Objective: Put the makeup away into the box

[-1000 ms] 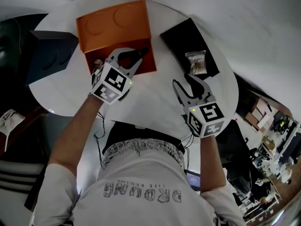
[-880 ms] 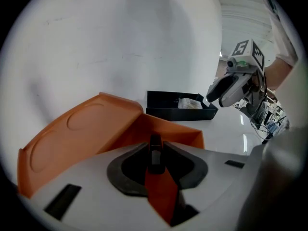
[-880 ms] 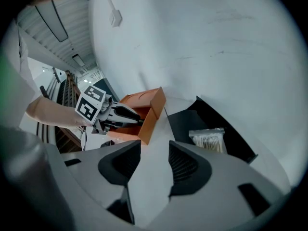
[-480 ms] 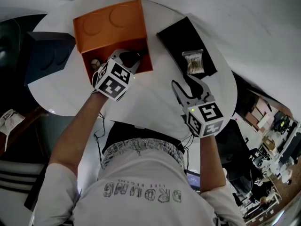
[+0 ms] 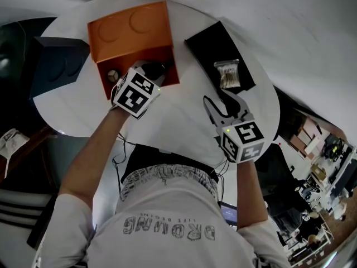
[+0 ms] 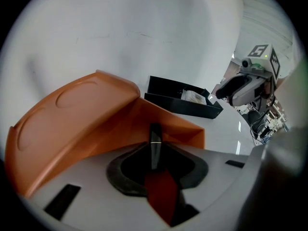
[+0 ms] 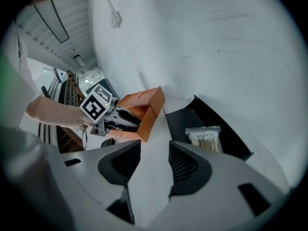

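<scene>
The orange box [image 5: 131, 24] stands open at the back left of the white round table [image 5: 178, 121], its lid tilted up. My left gripper [image 5: 155, 70] reaches down into it, shut on a slim black makeup stick [image 6: 154, 146] that points into the orange box [image 6: 86, 119]. A small round item [image 5: 113, 74] lies in the box's left corner. My right gripper [image 5: 223, 102] hangs open and empty over the table, short of a black tray [image 5: 209, 43] holding a clear packet of cotton swabs [image 5: 230, 74]. The right gripper view shows its jaws [image 7: 154, 150] apart, with the packet [image 7: 206, 137] ahead.
A dark blue box [image 5: 56, 60] sits at the table's left edge, beside the orange one. The black tray [image 7: 185, 119] lies to the right of the orange box [image 7: 144, 109]. The table's front rim curves close to the person's body.
My left gripper has rolled and dipped further into the orange box, so the black stick's tip no longer pokes past its right wall. The right gripper has stayed put.
</scene>
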